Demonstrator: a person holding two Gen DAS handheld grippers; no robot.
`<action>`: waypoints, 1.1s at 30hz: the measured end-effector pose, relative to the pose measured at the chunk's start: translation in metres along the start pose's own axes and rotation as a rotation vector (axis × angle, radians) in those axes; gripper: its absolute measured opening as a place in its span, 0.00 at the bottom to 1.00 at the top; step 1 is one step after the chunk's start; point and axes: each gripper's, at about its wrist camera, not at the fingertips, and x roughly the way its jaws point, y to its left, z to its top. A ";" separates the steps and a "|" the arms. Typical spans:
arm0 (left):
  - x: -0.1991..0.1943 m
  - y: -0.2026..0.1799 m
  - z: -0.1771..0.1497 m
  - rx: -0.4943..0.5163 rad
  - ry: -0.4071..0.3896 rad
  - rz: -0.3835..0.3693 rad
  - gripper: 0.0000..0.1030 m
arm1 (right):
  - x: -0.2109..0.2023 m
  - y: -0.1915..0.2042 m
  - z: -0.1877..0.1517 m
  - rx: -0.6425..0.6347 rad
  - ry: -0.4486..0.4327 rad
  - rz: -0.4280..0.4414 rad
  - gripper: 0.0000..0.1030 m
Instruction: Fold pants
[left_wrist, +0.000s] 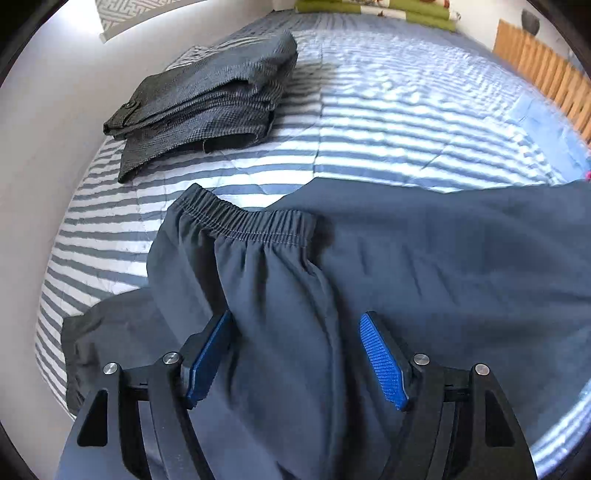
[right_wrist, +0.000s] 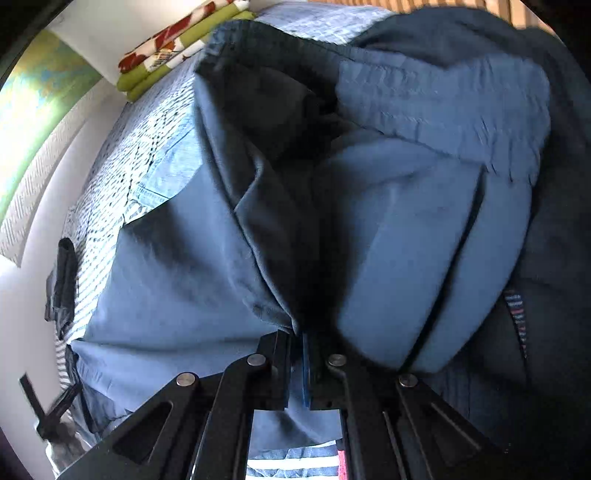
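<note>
So my right gripper (right_wrist: 297, 354) pinches the blue pants (right_wrist: 177, 266) bunched ahead, my left gripper (left_wrist: 295, 354) gapes over them, folding barely begun.

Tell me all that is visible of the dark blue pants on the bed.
The dark blue pants look like thin, smooth woven cloth, with a gathered elastic waistband. They lie crumpled and spread on the striped bedcover. The left tool stands open over a raised fold, with cloth between its pads. The right tool is shut on a bunched fold.
</note>
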 end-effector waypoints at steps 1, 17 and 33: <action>0.003 0.006 0.000 -0.029 0.012 -0.027 0.46 | -0.003 0.006 0.002 -0.018 -0.008 -0.002 0.04; -0.050 0.180 -0.140 -0.522 0.008 -0.118 0.62 | -0.057 0.035 -0.015 -0.078 -0.114 0.051 0.04; -0.070 0.194 -0.130 -0.568 -0.036 0.054 0.77 | -0.027 0.017 -0.033 -0.105 -0.021 -0.009 0.04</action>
